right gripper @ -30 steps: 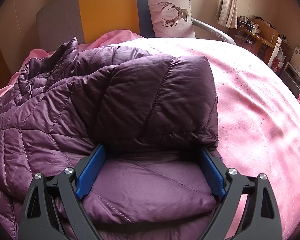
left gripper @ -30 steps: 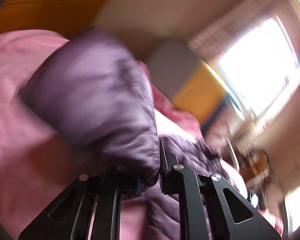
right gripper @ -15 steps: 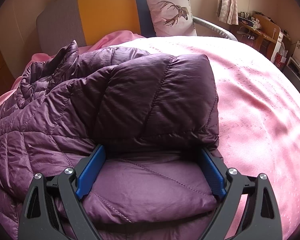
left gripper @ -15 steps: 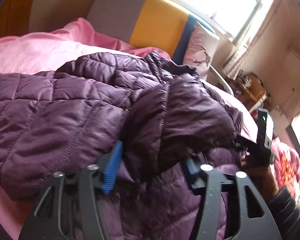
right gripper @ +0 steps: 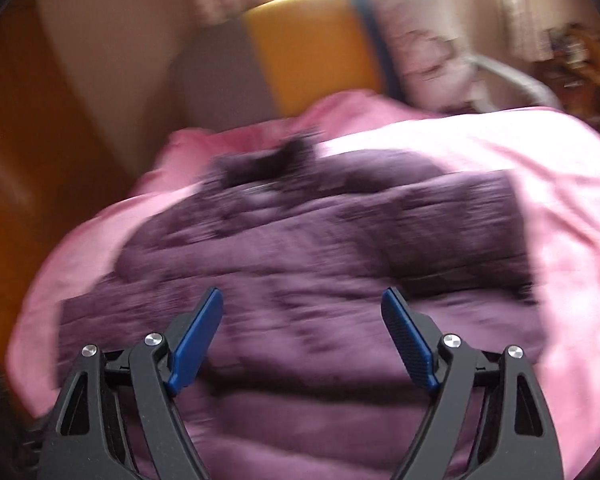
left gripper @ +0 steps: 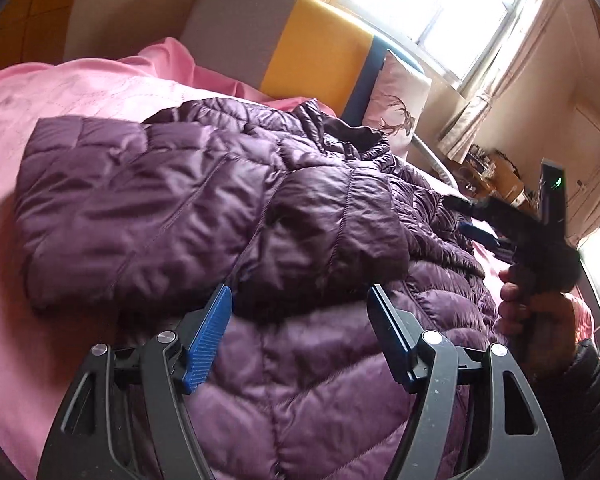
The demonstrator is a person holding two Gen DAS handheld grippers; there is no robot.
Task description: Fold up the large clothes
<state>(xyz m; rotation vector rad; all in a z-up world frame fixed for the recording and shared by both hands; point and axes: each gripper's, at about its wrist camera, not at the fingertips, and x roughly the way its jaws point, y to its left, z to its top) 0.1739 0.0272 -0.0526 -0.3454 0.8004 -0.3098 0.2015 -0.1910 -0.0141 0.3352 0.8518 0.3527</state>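
Observation:
A purple quilted puffer jacket [left gripper: 204, 208] lies on a pink bedspread [left gripper: 60, 92], with both sleeves folded in over its body. My left gripper [left gripper: 300, 300] is open and empty just above the jacket's lower part. My right gripper [right gripper: 302, 300] is open and empty, raised above the jacket [right gripper: 320, 248]; its view is motion-blurred. The right gripper also shows in the left wrist view [left gripper: 476, 224], held in a hand at the right side.
A grey, yellow and blue headboard [left gripper: 300, 48] stands behind the bed, with a deer-print pillow [left gripper: 396, 100] against it. A bright window [left gripper: 440, 4] and a cluttered desk [left gripper: 496, 176] are at the right. A wooden wall panel [right gripper: 24, 140] is at the left.
My left gripper let go of the sleeve it carried, which now lies across the jacket. My right gripper has lifted and pulled back from the jacket.

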